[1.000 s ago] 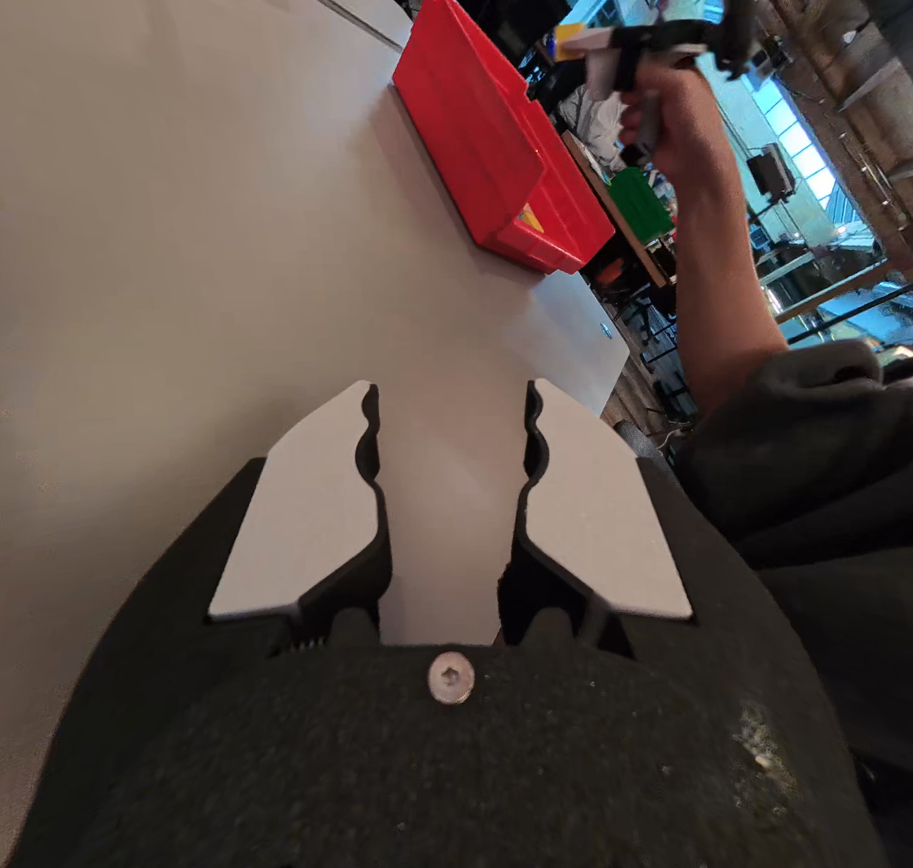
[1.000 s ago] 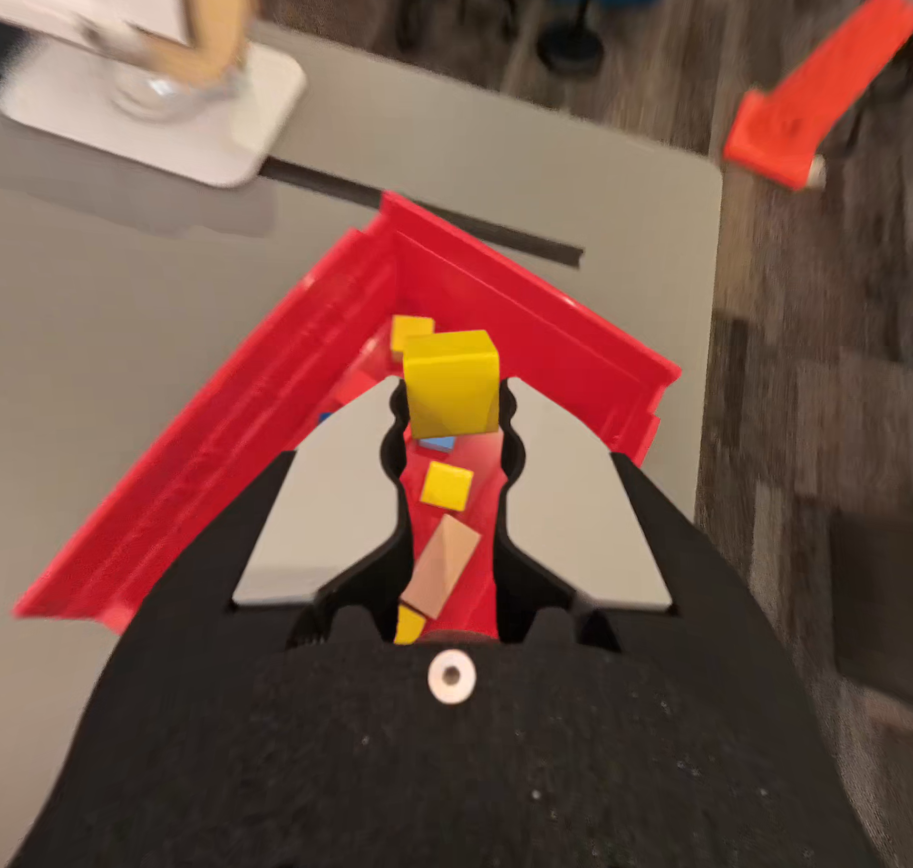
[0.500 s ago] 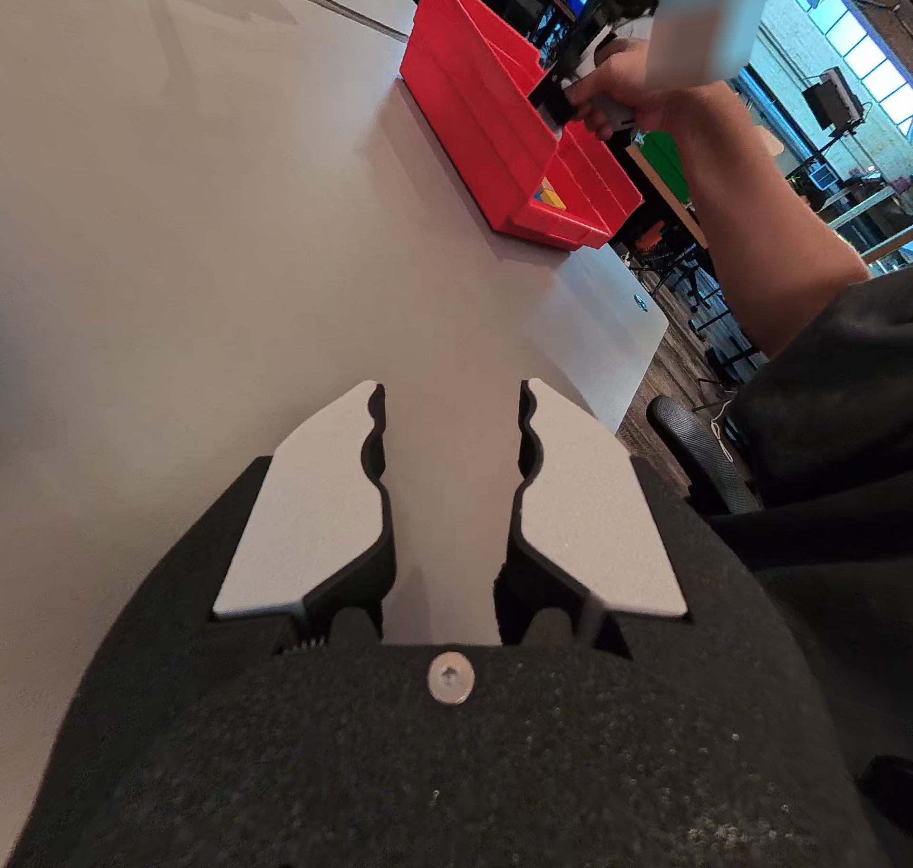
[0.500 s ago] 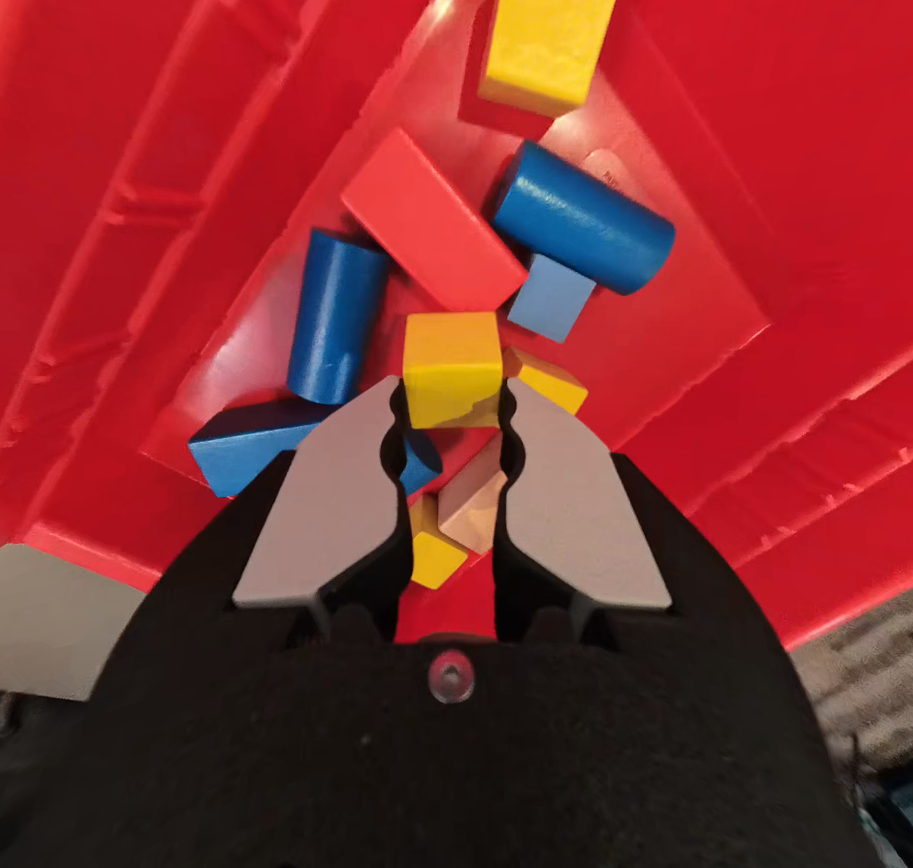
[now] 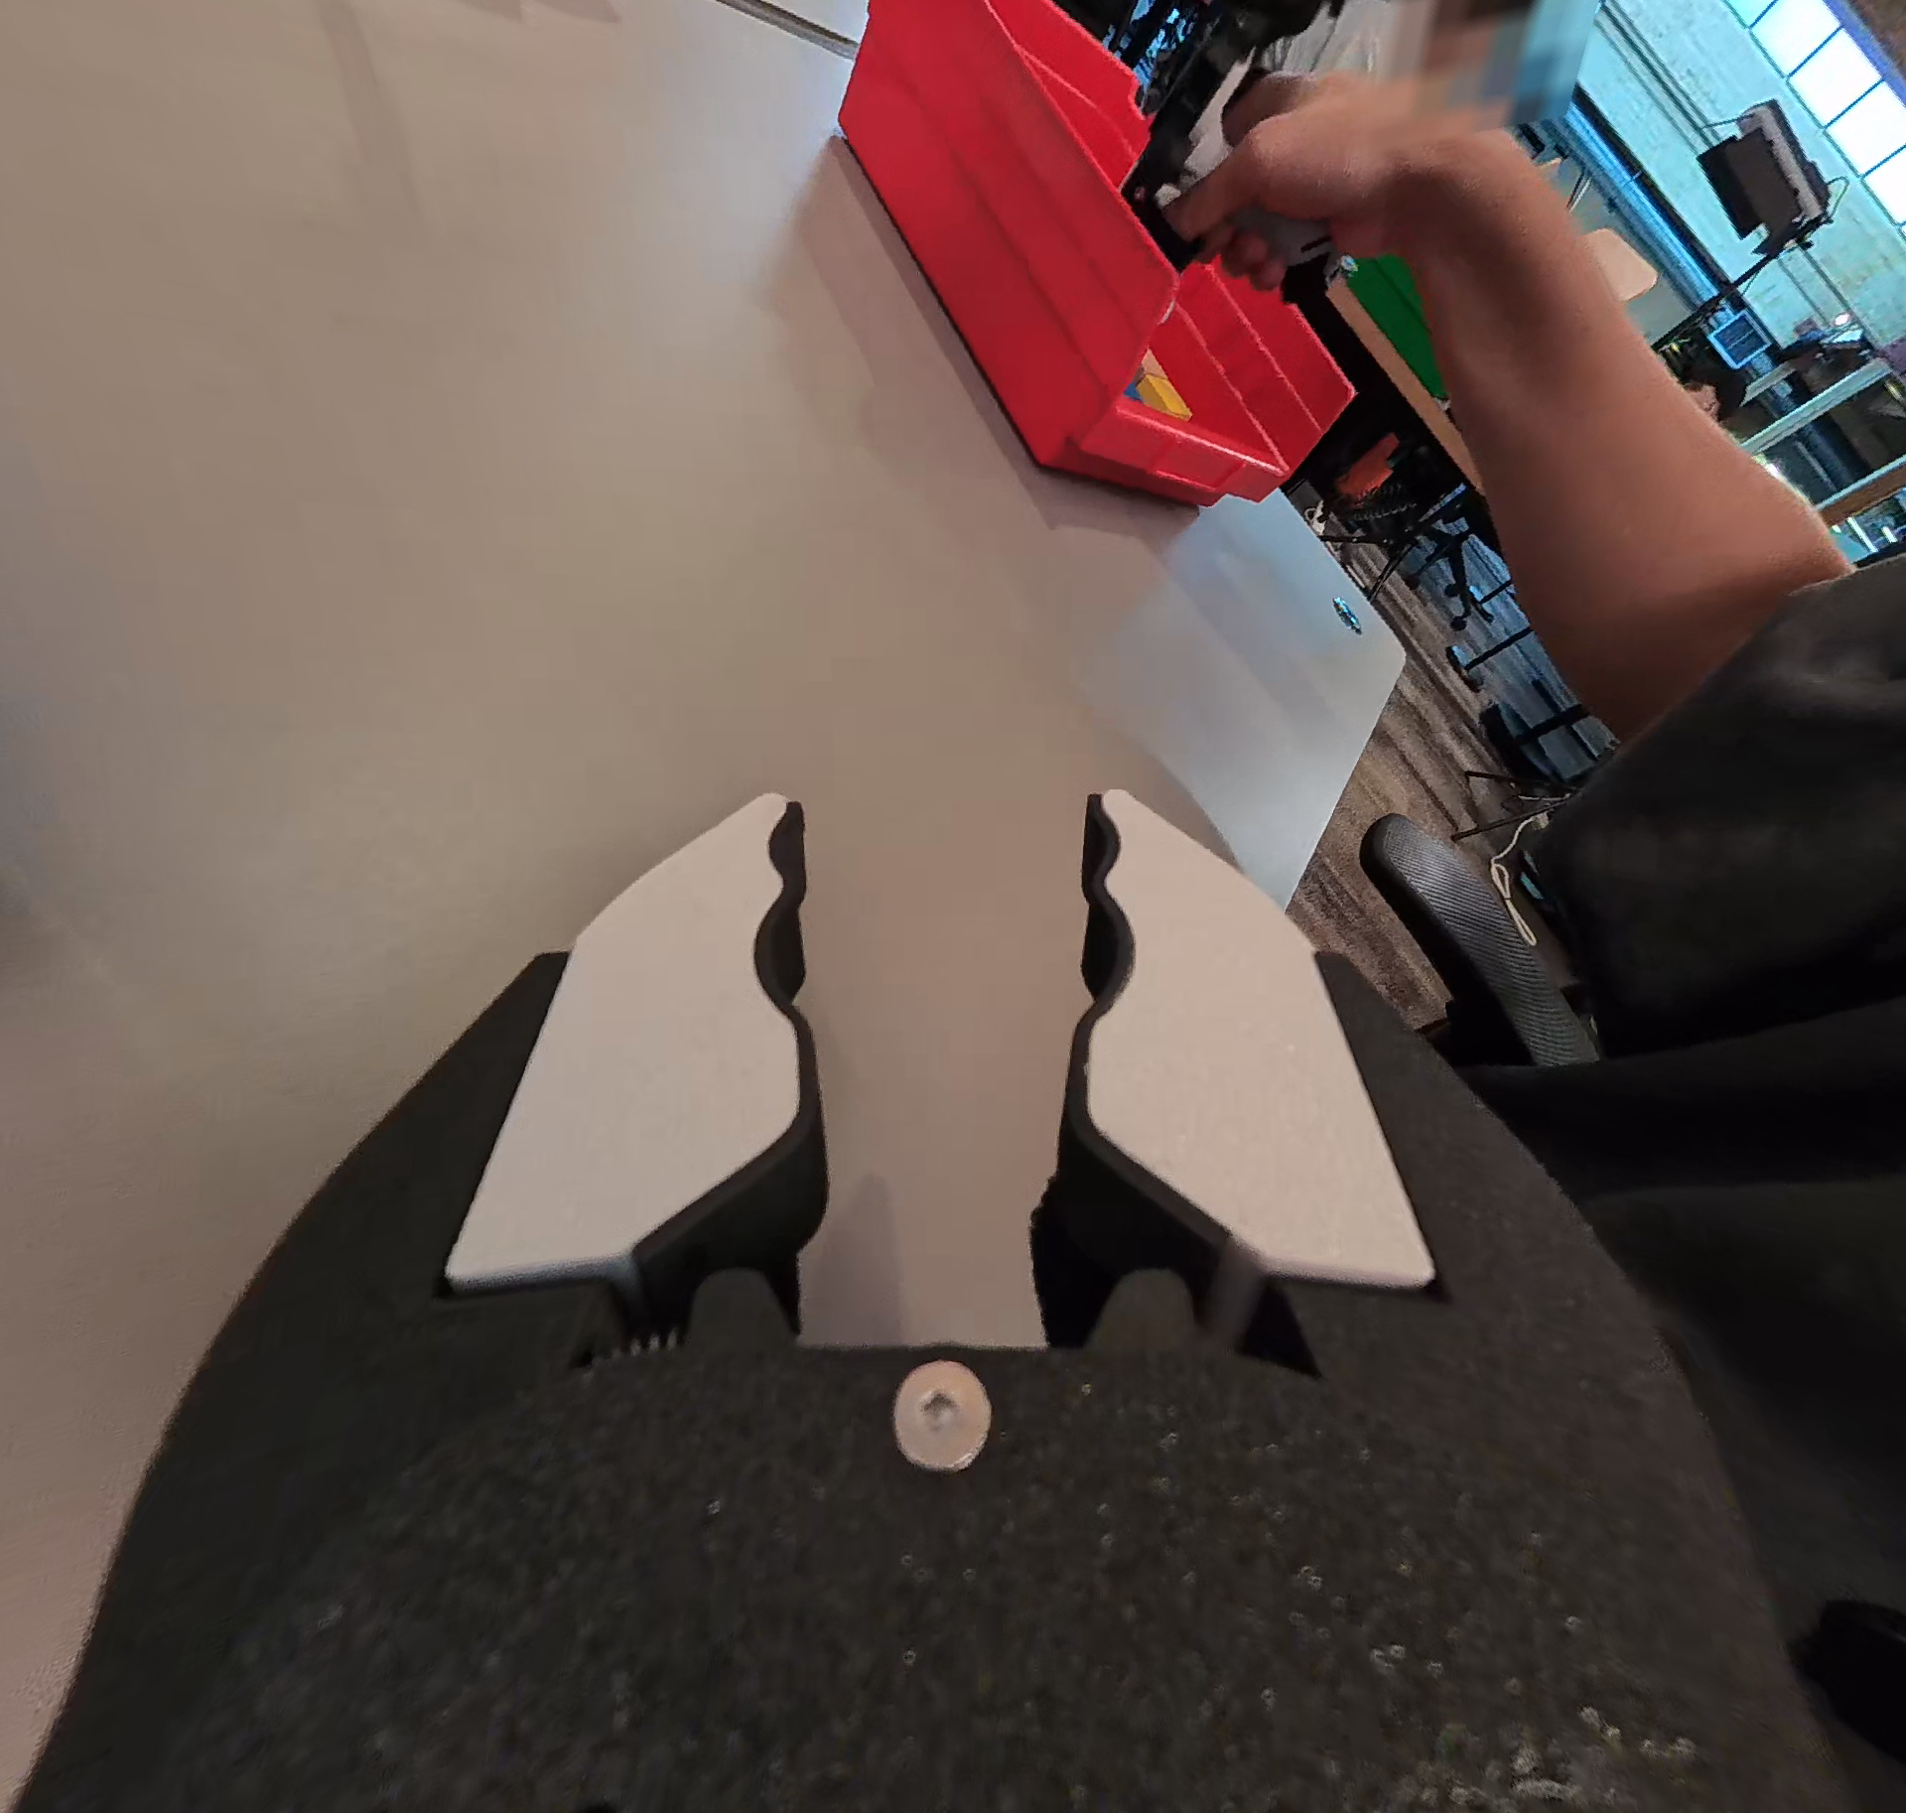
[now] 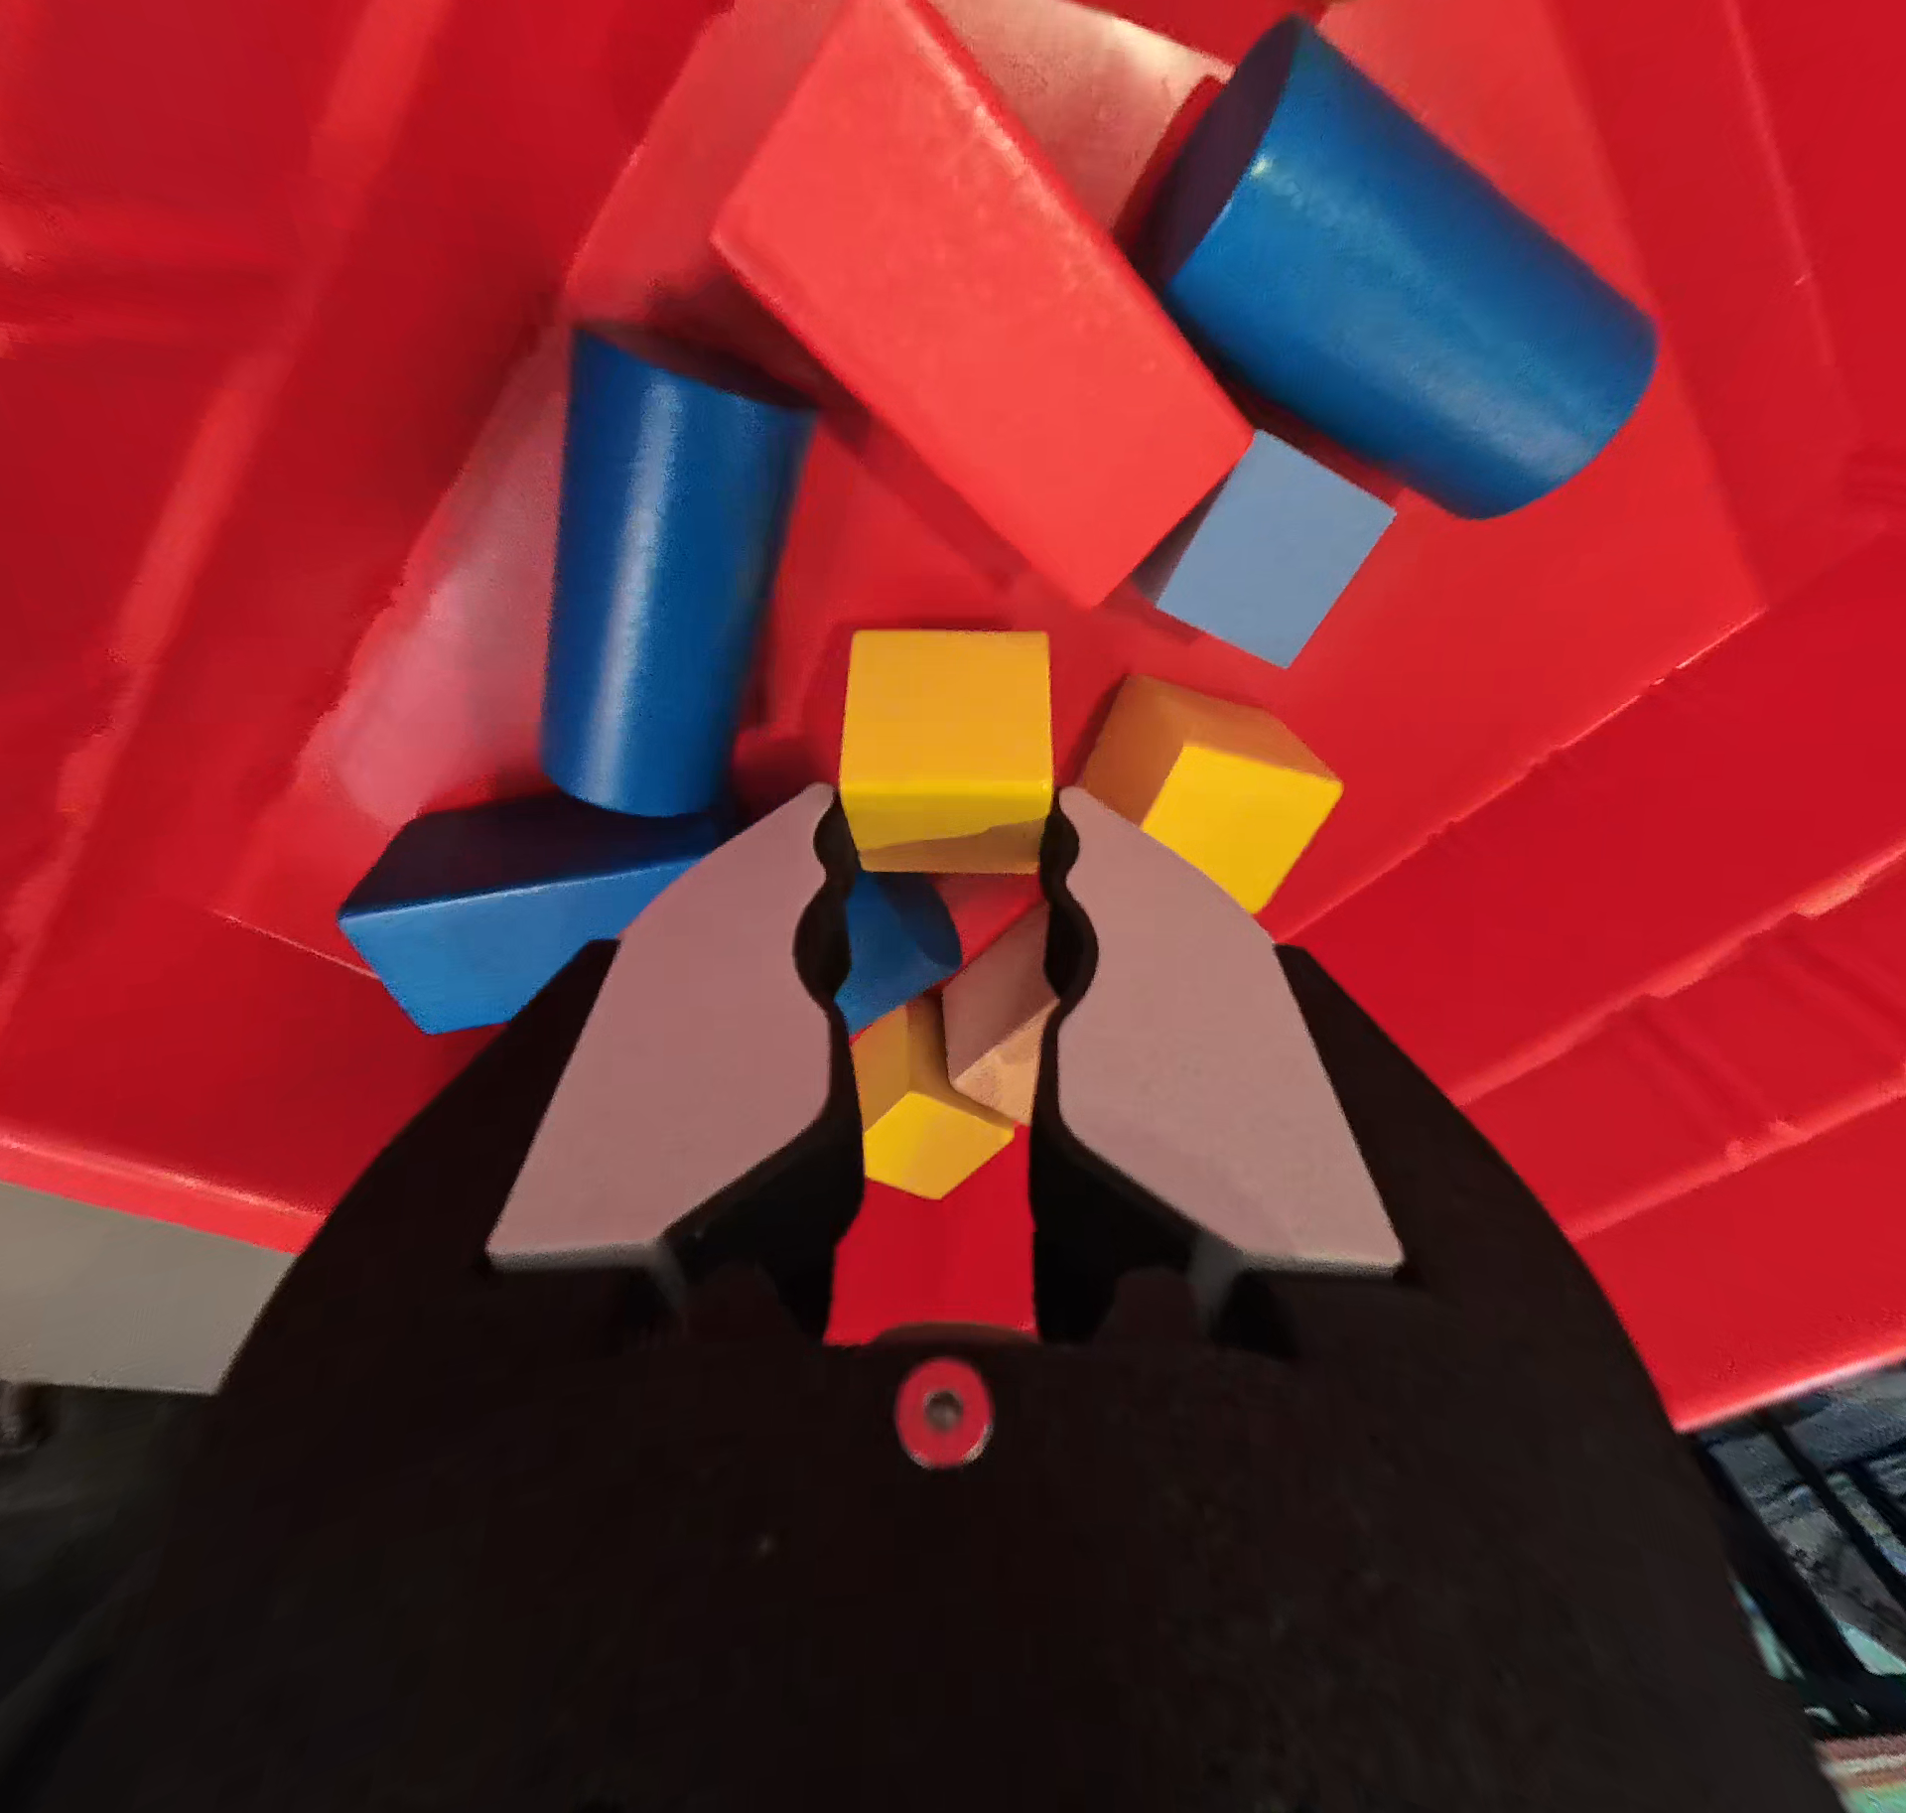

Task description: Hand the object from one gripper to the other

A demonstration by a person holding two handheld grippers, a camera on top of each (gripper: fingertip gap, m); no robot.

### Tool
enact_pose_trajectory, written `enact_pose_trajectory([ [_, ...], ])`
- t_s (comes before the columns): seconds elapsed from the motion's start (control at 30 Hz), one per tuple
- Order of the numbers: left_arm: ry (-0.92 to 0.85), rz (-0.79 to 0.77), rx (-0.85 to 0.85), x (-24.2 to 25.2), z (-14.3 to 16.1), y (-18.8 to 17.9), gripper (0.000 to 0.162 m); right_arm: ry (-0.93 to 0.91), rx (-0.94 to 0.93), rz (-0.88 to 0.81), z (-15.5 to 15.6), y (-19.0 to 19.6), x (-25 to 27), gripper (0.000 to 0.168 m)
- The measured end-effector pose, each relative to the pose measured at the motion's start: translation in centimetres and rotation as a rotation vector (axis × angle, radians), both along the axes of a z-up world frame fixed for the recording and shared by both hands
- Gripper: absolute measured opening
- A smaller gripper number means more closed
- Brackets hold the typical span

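While the left gripper (image 5: 941, 840) waits over the grey table (image 5: 433, 443) with its jaws spread wide on nothing, the right gripper (image 6: 941, 835) is down inside the red bin (image 6: 258, 165), its jaws pinched tight on a yellow cube (image 6: 944, 732) held right at the fingertips. Beyond the jaws lie a red block (image 6: 970, 288) and two blue cylinders (image 6: 660, 567); another yellow block (image 6: 1222, 789) sits just right of the tips, a blue wedge (image 6: 495, 902) just left
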State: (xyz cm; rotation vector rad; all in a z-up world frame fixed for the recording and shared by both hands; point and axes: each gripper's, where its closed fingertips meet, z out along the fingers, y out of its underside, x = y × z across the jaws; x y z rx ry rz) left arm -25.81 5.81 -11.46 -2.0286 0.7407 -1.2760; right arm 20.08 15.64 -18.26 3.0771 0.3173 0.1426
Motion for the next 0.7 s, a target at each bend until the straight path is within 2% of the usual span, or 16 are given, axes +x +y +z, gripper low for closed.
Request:
enact_pose_trajectory([
  [0.2,0.010,0.005,0.004,-0.1,-0.1,0.1,0.051,0.046,-0.017,-0.013,-0.2,0.9,0.1,0.035],
  [0.37,0.017,0.011,0.000,-0.4,-0.3,0.2,0.051,0.118,0.077,0.004,0.0,1.9,-0.6,0.041],
  [0.43,0.016,0.021,0.001,-0.7,-0.3,0.3,0.051,0.120,0.218,0.011,1.3,2.4,-0.2,0.042],
  [0.53,0.012,0.044,0.003,-1.4,-0.2,0.7,0.051,0.170,0.553,-0.069,5.2,2.3,-0.5,0.043],
  [0.63,0.011,0.076,0.005,-2.1,-0.2,1.5,0.051,0.321,0.930,-0.118,9.3,-1.0,-4.4,0.043],
  [0.7,0.071,0.132,0.045,-2.9,-0.8,2.4,0.051,0.417,1.093,-0.092,9.9,-4.8,-8.0,0.042],
])
